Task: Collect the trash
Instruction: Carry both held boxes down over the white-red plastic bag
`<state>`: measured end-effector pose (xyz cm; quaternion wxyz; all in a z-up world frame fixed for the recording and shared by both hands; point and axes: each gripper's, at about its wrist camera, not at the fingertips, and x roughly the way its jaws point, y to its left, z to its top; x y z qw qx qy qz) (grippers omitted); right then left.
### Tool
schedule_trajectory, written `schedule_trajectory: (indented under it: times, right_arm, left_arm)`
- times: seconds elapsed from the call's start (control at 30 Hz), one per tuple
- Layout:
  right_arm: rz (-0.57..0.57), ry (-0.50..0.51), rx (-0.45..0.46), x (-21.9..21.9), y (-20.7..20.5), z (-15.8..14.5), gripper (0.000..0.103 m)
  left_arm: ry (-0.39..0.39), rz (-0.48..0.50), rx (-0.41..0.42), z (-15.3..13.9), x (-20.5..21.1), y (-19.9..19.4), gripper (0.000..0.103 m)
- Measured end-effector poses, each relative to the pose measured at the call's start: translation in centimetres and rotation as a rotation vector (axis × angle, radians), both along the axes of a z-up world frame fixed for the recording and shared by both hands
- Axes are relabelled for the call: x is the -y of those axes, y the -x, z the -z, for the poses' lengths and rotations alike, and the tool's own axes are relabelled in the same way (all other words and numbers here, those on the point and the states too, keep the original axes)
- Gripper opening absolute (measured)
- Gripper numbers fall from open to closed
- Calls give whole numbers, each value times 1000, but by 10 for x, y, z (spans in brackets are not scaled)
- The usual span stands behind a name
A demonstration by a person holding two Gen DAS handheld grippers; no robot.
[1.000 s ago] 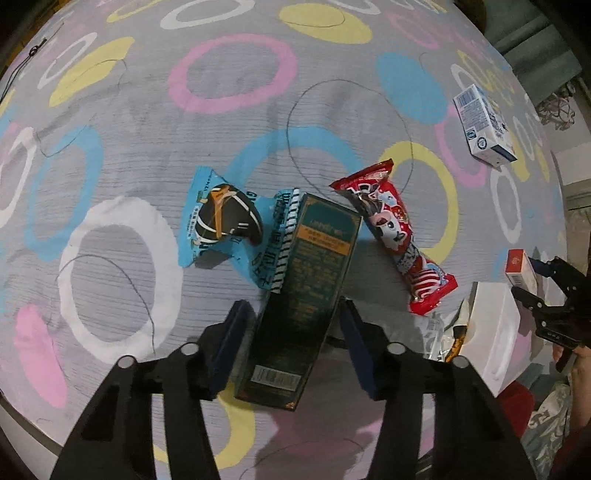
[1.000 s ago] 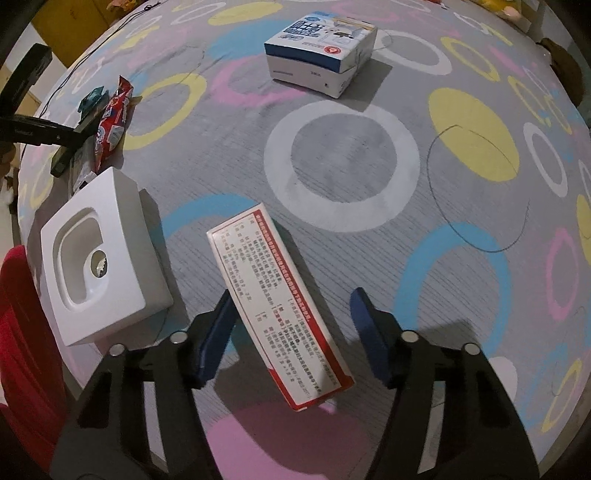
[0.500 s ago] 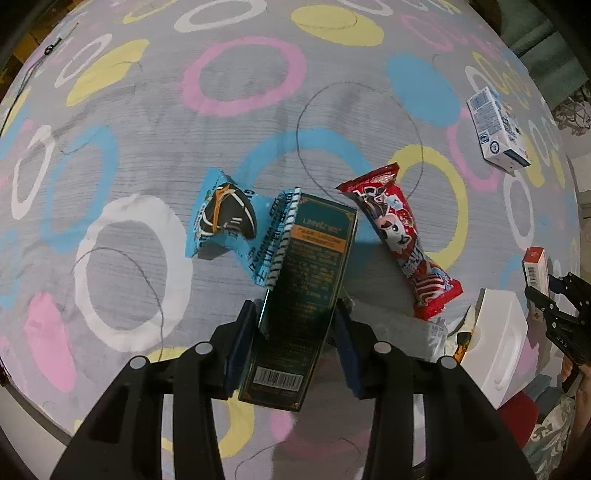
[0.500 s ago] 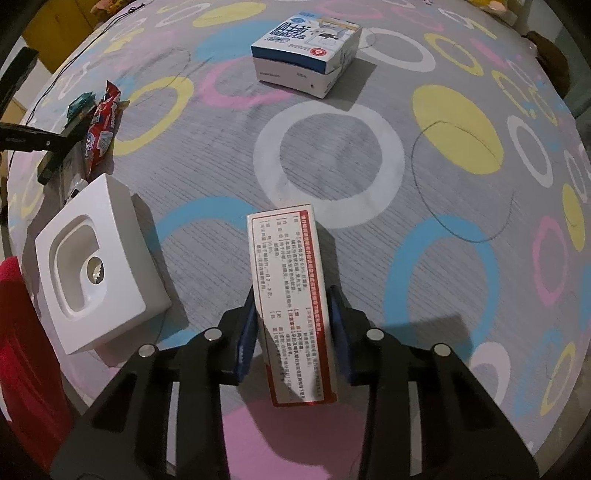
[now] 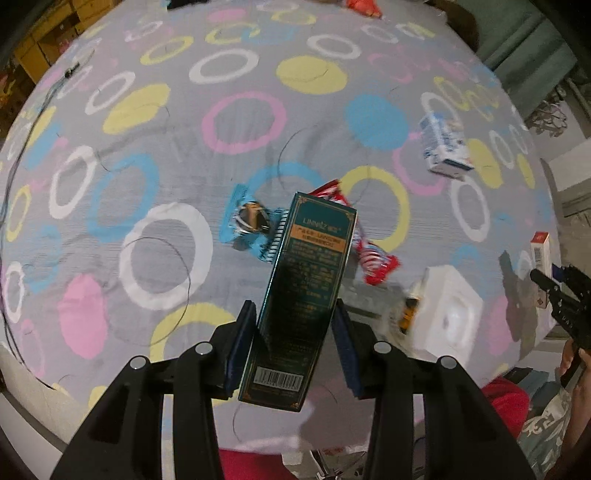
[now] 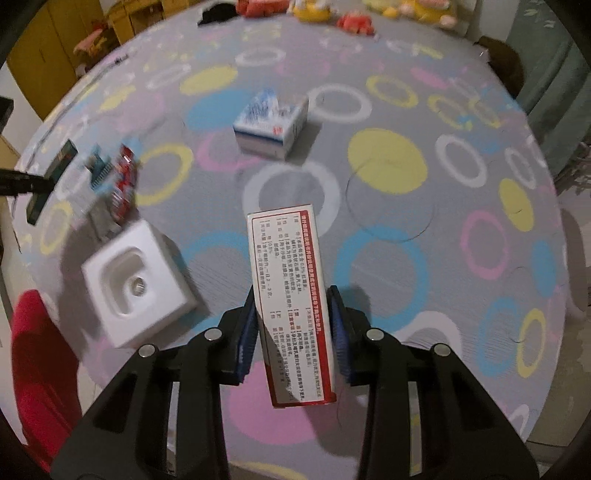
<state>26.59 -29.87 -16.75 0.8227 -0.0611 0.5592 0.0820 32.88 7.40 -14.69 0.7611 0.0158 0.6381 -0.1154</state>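
Two boxes held off the bench (image 5: pixel 155 110) — my left claw (image 5: pixel 295 343) clamps the green box (image 5: pixel 306 295), right claw (image 6: pixel 291 332) just closed on the red-and-white box (image 6: pixel 291 295).

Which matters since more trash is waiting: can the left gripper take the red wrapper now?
Probably not yet. The left gripper is shut on the green box, so its jaws are full, and that box hangs over part of the red wrapper on the tablecloth.

A home room: ring-patterned tablecloth (image 6: pixel 388 162), yellow cupboards (image 6: pixel 48 48), plush toys (image 6: pixel 314 7).
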Motion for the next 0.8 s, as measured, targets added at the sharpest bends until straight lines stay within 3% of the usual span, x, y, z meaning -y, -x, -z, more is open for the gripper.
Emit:
schedule_trajectory:
  times: [0.13, 0.4, 0.8]
  right_arm:
    - [-10, -9, 76, -21, 14, -35, 36]
    - [-38, -35, 202, -50, 86, -104, 36]
    - [-114, -50, 271, -100, 195, -140, 36]
  left_arm:
    - [8, 13, 46, -28, 7, 27, 42]
    - [26, 43, 100, -69, 24, 97, 42]
    - [34, 79, 127, -77, 43, 198, 42]
